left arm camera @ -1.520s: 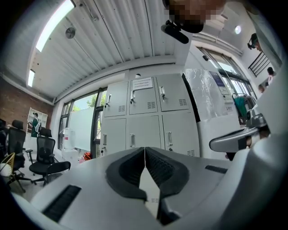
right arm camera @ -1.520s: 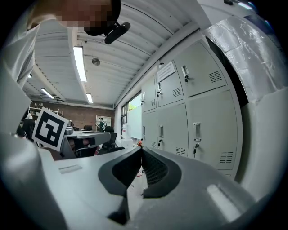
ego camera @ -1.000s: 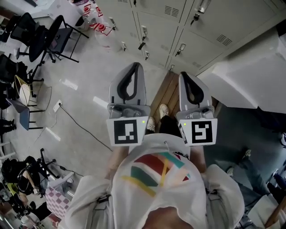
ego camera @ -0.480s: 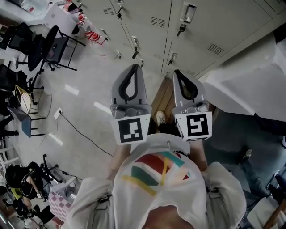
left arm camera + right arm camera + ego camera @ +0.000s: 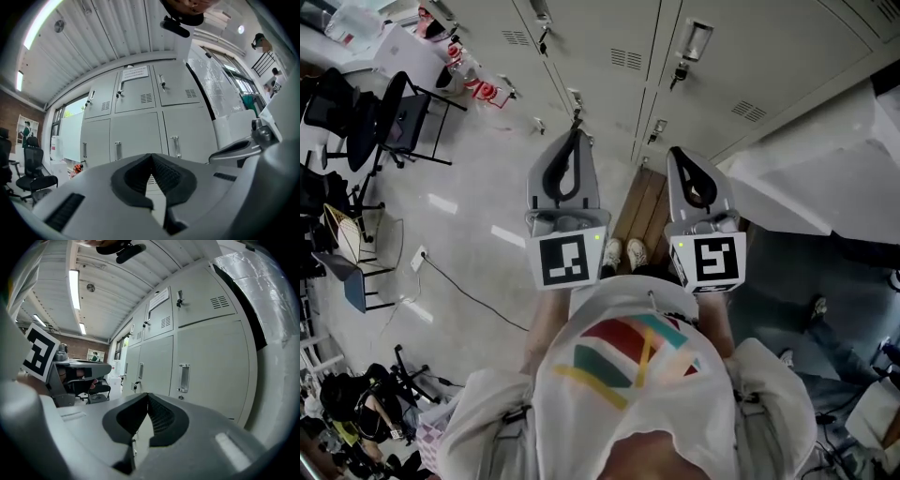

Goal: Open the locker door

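Grey lockers (image 5: 750,47) ahead; approach step, my left tongs (image 5: 575,136) and right tongs (image 5: 680,155) together, empty; next I must reach a handle (image 5: 183,378).

The pale floor (image 5: 478,234) bears a black cable (image 5: 472,294), black chairs (image 5: 405,112) and a wooden board (image 5: 643,212) by the lockers (image 5: 750,56).

1. Workplace locker room with an office corner.
2. Bank of grey metal lockers (image 5: 722,56) at 12 o'clock.
3. Black office chairs (image 5: 392,105) at 10 o'clock.
4. Corrugated ceiling (image 5: 108,33), tube light (image 5: 74,289) overhead.
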Demonstrator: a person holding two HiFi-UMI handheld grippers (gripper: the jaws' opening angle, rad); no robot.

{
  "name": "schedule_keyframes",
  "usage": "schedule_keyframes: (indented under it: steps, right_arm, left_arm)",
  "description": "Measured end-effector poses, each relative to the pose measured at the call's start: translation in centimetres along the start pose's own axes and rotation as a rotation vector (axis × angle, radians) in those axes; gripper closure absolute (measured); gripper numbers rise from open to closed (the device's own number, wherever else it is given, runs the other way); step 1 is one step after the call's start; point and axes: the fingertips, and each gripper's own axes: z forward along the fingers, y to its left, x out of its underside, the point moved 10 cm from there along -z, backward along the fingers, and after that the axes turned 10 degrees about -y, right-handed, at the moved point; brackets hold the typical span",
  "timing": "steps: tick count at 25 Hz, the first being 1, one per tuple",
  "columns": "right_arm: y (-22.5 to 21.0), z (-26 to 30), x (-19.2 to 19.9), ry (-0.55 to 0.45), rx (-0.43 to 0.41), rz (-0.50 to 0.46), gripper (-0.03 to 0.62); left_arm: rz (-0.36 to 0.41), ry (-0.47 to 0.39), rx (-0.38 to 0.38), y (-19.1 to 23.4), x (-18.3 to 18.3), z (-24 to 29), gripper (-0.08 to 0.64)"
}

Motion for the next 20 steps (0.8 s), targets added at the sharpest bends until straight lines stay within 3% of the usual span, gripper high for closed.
schedule_keyframes:
  steps: [14, 20]
  right_arm:
    - [-1.1, -0.7, -0.7, 0.021, 0.167, -0.041, 0.588]
    - [-1.8, -1.6, -0.3, 0.031, 0.194, -0.04, 0.588]
  left_arm:
    - [-0.052, -0.006, 0.148, -0.5, 1.8, 3.5, 0.545]
    - [-0.076, -0.022, 0.154, -1.3, 2.6, 3.8, 0.545]
